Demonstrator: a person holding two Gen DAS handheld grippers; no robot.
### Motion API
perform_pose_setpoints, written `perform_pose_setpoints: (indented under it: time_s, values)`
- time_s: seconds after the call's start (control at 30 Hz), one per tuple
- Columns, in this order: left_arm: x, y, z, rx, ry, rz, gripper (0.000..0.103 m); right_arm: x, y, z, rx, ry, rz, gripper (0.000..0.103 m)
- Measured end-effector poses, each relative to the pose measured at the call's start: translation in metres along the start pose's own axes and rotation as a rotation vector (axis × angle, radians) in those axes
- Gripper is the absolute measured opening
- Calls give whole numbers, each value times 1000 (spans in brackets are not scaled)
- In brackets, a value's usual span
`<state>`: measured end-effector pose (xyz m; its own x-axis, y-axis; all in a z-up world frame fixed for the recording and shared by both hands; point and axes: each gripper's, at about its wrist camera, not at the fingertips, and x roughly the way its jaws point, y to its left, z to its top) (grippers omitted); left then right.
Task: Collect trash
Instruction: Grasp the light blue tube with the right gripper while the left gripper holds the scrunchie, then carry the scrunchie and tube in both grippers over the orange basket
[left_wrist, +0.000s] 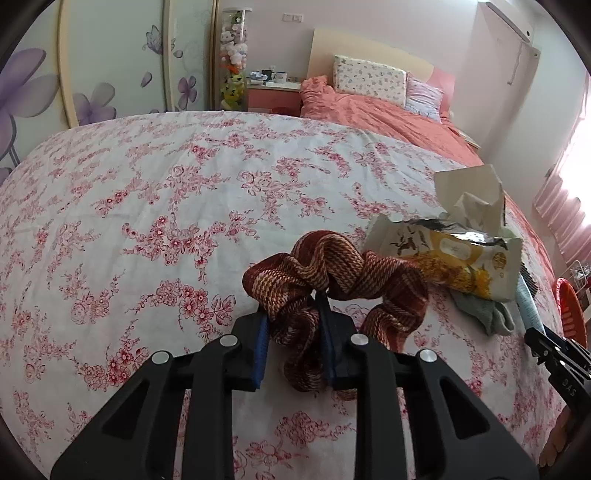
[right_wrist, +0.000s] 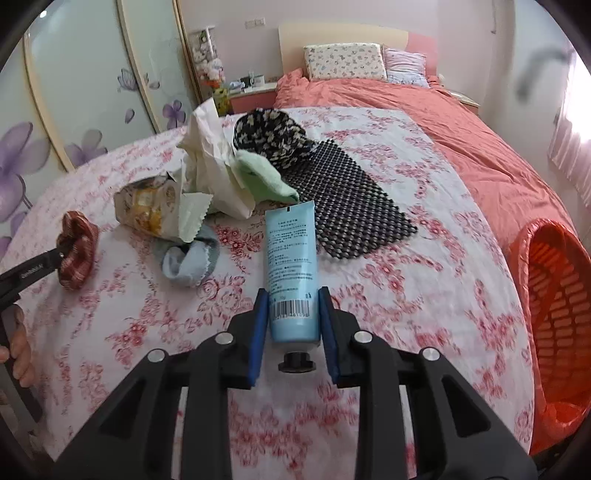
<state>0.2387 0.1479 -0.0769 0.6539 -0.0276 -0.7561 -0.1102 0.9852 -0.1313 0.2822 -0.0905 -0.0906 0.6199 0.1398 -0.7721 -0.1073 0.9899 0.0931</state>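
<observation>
Right tongs (right_wrist: 291, 314) clench a blue tube (right_wrist: 293, 266), its long axis running straight ahead between the pads; the orange basket (right_wrist: 554, 295) stands to their right. Left tongs (left_wrist: 291, 332) clench a scrunchie (left_wrist: 332, 280) on the bed (left_wrist: 147, 221).

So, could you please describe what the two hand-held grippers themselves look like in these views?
Both look alike. The left hand-held gripper and the right hand-held gripper have matte black, angular bodies with triangular cut-outs and round silver pivot pins. Each finger carries a flat blue pad. From the side, the left one shows small pale lettering on its black arm, too small to read. No cables or sleeves are visible.
</observation>
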Motion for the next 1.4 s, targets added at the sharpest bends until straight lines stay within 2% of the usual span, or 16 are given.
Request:
perform_pose_setpoints:
  time_s: [0.27, 0.6, 0.93, 1.13, 1.4]
  values:
    - [-24, -9, 4, 10, -41, -15, 23, -45, -3, -2, 25, -90, 26, 27]
    - [-71, -46, 14, 53, -126, -69, 22, -110, -19, -2, 59, -248, -9, 27]
    - [-111, -128, 20, 171, -196, -199, 22, -169, -63, -9, 126, -375, -105, 27]
    - [-114, -187, 16, 260, -194, -297, 22, -192, -104, -17, 196, -416, -173, 27]
    - [-101, -267, 2, 380, -145, -425, 22, -207, -168, -32, 310, -438, -250, 27]
